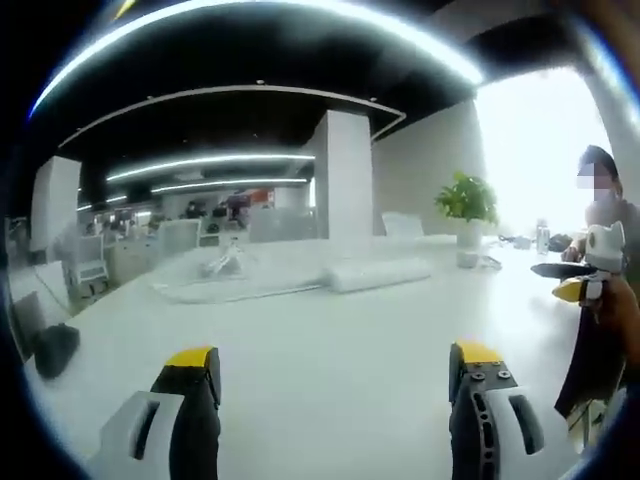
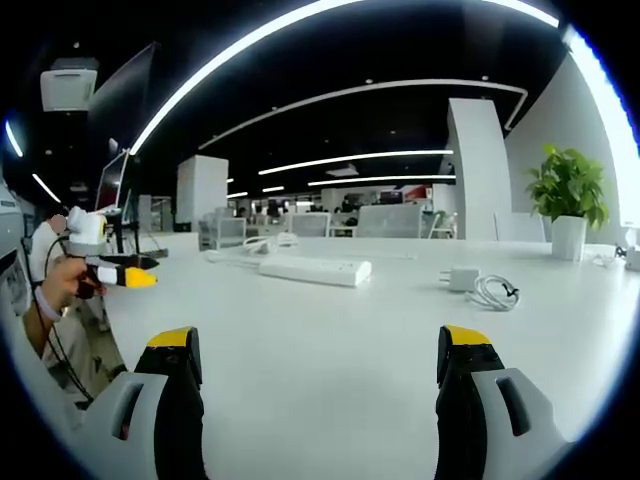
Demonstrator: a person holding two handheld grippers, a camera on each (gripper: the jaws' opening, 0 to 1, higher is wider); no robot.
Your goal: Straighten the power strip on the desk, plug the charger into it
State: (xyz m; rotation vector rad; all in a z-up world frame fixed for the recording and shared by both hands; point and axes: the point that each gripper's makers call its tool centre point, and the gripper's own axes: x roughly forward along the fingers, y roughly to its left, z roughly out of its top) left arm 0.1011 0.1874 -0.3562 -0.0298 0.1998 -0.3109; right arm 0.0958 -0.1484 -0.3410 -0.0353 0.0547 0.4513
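A long white power strip (image 2: pixel 315 270) lies flat on the white desk (image 2: pixel 330 400), its cord (image 2: pixel 262 244) trailing off to its far left. To its right rests a small white charger (image 2: pixel 462 279) with a coiled cable (image 2: pixel 495 292). My right gripper (image 2: pixel 317 350) is open above the desk, well short of both. In the left gripper view the power strip (image 1: pixel 378 272) lies far ahead, and my left gripper (image 1: pixel 335 365) is open with nothing in it. Each gripper appears in the other's view: the left gripper (image 2: pixel 120 272) in a hand at the left, the right gripper (image 1: pixel 580 280) at the right edge.
A potted plant (image 2: pixel 568 190) stands at the desk's far right, also seen as the plant (image 1: pixel 467 200) beyond the strip. A monitor (image 2: pixel 125 130) rises at the left. A dark object (image 1: pixel 55 350) lies near the desk's left edge. A person (image 1: pixel 605 215) is at the right.
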